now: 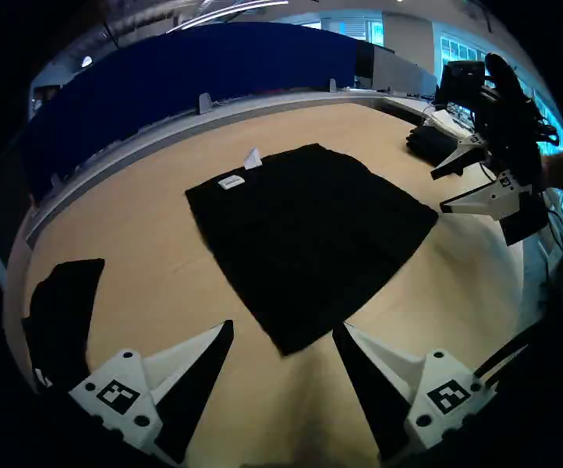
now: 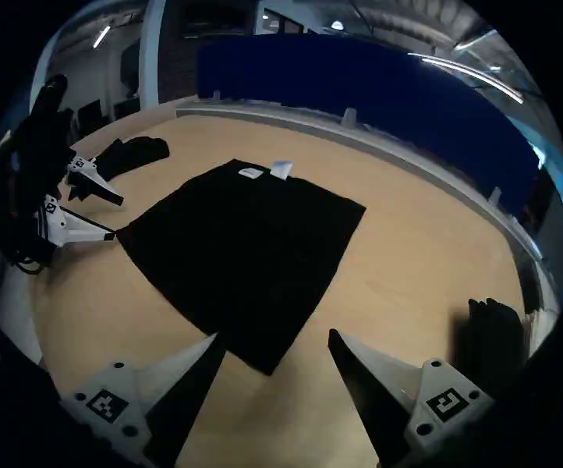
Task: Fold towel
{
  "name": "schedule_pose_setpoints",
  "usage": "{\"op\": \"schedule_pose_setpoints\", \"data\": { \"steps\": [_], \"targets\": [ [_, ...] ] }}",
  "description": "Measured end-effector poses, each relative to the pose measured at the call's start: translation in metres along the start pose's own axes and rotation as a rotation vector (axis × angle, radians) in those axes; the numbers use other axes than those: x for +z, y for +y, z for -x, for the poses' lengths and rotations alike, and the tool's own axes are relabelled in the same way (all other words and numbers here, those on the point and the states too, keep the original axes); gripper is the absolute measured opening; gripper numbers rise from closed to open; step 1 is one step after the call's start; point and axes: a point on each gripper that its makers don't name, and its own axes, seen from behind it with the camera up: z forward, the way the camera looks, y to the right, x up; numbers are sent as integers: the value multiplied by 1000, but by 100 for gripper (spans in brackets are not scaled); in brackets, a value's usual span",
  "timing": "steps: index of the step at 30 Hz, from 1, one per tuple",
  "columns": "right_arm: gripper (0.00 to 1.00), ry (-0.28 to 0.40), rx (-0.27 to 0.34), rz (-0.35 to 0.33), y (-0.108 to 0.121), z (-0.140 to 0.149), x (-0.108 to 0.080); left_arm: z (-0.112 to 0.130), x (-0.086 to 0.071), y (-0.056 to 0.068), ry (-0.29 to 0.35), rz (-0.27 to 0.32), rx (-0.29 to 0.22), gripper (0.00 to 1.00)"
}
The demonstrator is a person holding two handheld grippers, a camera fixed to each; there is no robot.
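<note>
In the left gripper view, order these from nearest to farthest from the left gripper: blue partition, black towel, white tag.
1. black towel, just ahead of the left gripper
2. white tag, on the towel's far edge
3. blue partition, at the back

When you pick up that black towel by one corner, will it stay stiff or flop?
Probably floppy: the towel lies flat as thin cloth on the table, so a lifted corner would likely droop. It looks light, and probably won't roll or tip.
</note>
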Motion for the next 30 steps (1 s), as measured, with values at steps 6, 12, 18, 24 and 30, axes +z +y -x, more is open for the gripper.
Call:
{"op": "schedule_pose_setpoints", "data": {
  "steps": [6, 12, 18, 24, 30],
  "targets": [
    [100, -25, -5, -8, -1, 12, 6, 10, 6, 2, -46, 13, -10, 94],
    [100, -48, -8, -15, -3, 21, 10, 14, 8, 5, -65, 18, -19, 94],
    [92, -67, -13, -32, -6, 28, 12, 20, 12, 7, -85, 18, -12, 90],
    [82, -72, 0, -36, -7, 32, 15, 19, 14, 6, -87, 10, -25, 84],
    [78, -78, 17, -48, -11, 34, 17, 21, 13, 6, -88, 8, -30, 78]
  ]
}}
